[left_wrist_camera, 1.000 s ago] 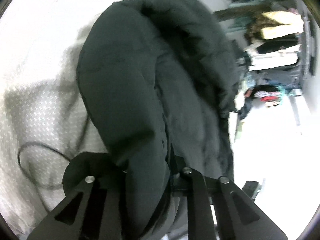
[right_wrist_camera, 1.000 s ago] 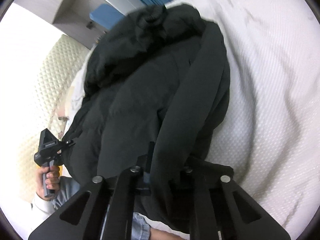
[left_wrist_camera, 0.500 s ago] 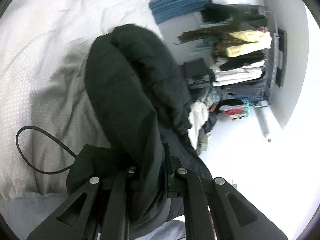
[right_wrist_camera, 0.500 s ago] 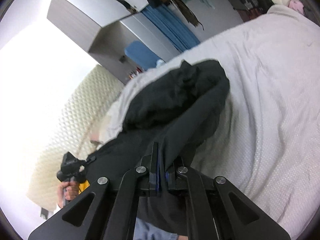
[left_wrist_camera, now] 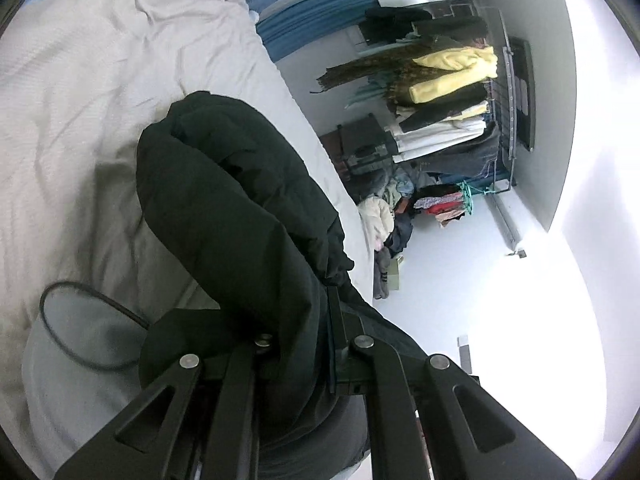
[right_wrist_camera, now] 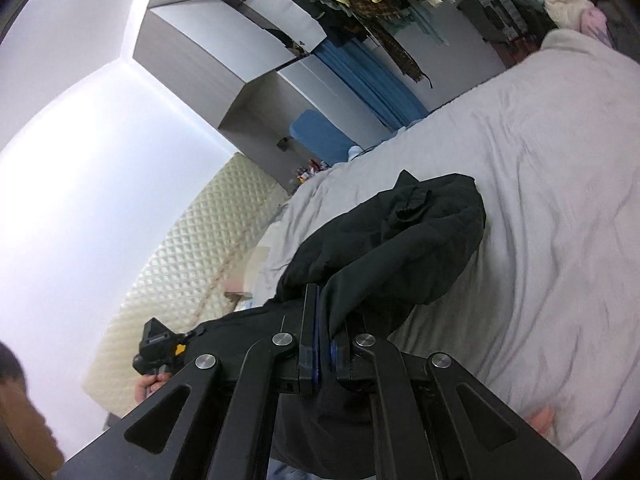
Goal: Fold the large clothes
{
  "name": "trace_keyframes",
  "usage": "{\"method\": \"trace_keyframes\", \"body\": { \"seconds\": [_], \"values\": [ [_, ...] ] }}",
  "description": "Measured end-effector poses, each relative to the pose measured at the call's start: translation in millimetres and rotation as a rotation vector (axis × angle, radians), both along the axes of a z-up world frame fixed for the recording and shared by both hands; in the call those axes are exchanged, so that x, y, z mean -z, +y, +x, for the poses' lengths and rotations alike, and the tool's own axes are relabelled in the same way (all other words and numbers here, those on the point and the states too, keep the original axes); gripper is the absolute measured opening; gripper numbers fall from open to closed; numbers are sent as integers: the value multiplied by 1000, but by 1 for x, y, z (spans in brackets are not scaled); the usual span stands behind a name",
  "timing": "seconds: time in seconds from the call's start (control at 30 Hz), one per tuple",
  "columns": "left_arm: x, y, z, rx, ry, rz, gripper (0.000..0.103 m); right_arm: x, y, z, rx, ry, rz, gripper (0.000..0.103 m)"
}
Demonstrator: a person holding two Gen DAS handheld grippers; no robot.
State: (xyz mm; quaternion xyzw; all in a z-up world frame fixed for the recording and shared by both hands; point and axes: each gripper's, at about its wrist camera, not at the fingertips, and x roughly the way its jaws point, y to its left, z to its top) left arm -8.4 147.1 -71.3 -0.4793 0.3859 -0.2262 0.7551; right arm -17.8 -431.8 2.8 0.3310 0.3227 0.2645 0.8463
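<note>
Now both grippers, left gripper (left_wrist_camera: 304, 332) and right gripper (right_wrist_camera: 324, 332), pinch the black jacket (right_wrist_camera: 400, 240) hanging ahead of their fingers above the bed (right_wrist_camera: 540, 200); next, it likely needs laying flat.

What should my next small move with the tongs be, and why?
Probably carry both ends forward and lower them onto the bedsheet. Both the left tongs and right tongs are shut on the black jacket, whose middle sags bunched on the bed, so it needs spreading flat before any fold.

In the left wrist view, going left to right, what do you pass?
Black cable loop → white bedspread → black jacket → clothes pile on the floor → hanging clothes rack.
</note>
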Motion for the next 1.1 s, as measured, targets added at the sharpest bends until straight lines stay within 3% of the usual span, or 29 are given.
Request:
{"method": "trace_keyframes", "body": {
  "seconds": [0.3, 0.5, 0.8, 1.1],
  "values": [
    [-13, 4, -90, -39, -4, -35, 6, -6, -18, -62, 32, 3, 68, 2],
    [-16, 6, -110, -67, 7, -16, 6, -6, -21, -54, 31, 13, 76, 2],
    [-29, 9, -42, -65, -22, 23, 8, -7, -26, 26, 52, 48, 119, 3],
    [-41, 10, 74, -93, 91, 126, 9, 8, -44, 135, 114, 139, 127, 4]
  ]
}}
